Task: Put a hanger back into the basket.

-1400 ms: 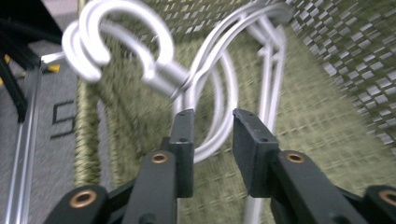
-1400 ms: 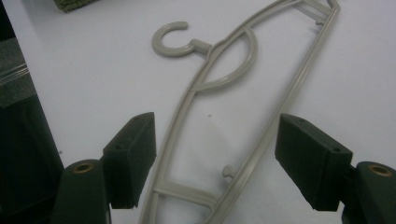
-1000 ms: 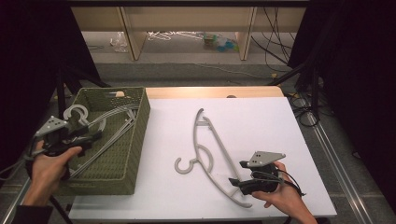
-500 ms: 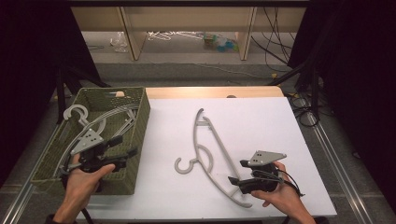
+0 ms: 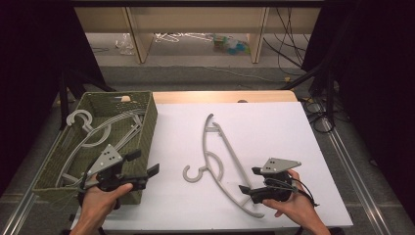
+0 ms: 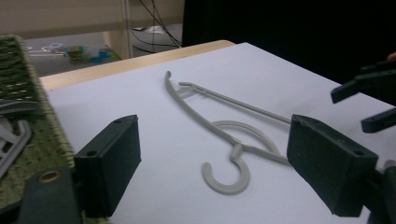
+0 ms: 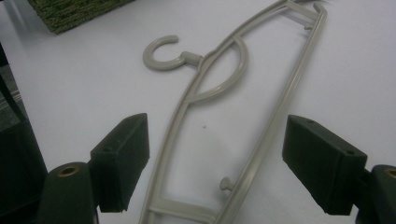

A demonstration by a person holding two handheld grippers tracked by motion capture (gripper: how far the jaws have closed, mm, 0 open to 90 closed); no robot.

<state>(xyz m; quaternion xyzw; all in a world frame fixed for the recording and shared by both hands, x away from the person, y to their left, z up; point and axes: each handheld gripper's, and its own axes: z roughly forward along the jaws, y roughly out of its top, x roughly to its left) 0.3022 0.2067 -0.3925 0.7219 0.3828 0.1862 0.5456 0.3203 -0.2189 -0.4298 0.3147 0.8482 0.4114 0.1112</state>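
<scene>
White table (image 5: 274, 122) before dark curtains and low shelving, grey hanger (image 5: 222, 161) lying mid-table, hook toward green basket (image 5: 147, 115), long axis front to back, left gripper (image 5: 144, 169) and right gripper (image 5: 247, 180) both spread, empty.

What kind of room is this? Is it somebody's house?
Probably not a house, more like a lab or workshop. A white table sits between black curtains, cables trail on the floor, and hangers fill a green basket.
</scene>
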